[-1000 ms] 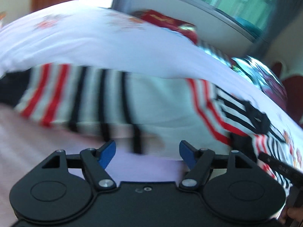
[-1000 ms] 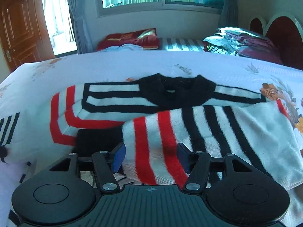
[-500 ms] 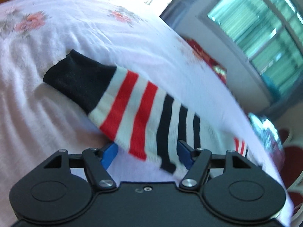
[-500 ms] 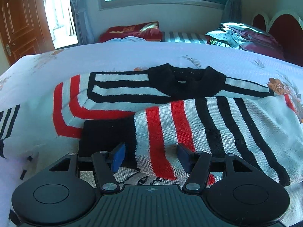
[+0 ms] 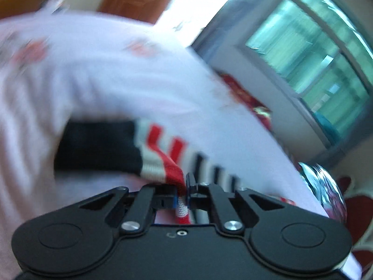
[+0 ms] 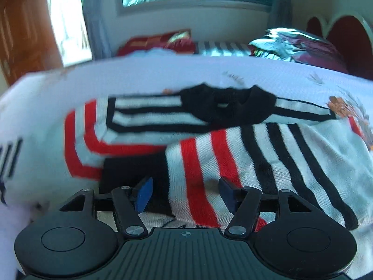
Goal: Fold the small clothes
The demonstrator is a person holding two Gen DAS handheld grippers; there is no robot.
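Striped knit sweater (image 6: 233, 144) lies on the bedsheet (image 6: 139, 74); the left gripper (image 5: 184, 189) is clamped on its sleeve (image 5: 163, 161). The right gripper (image 6: 184, 193) stands apart over the folded sleeve.

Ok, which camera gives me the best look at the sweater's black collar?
The right wrist view: the black collar lies in plain sight at the far edge of the striped sweater, beyond the open right claw. The left wrist view shows none of it, only a blurred sleeve pinched in the left claw.
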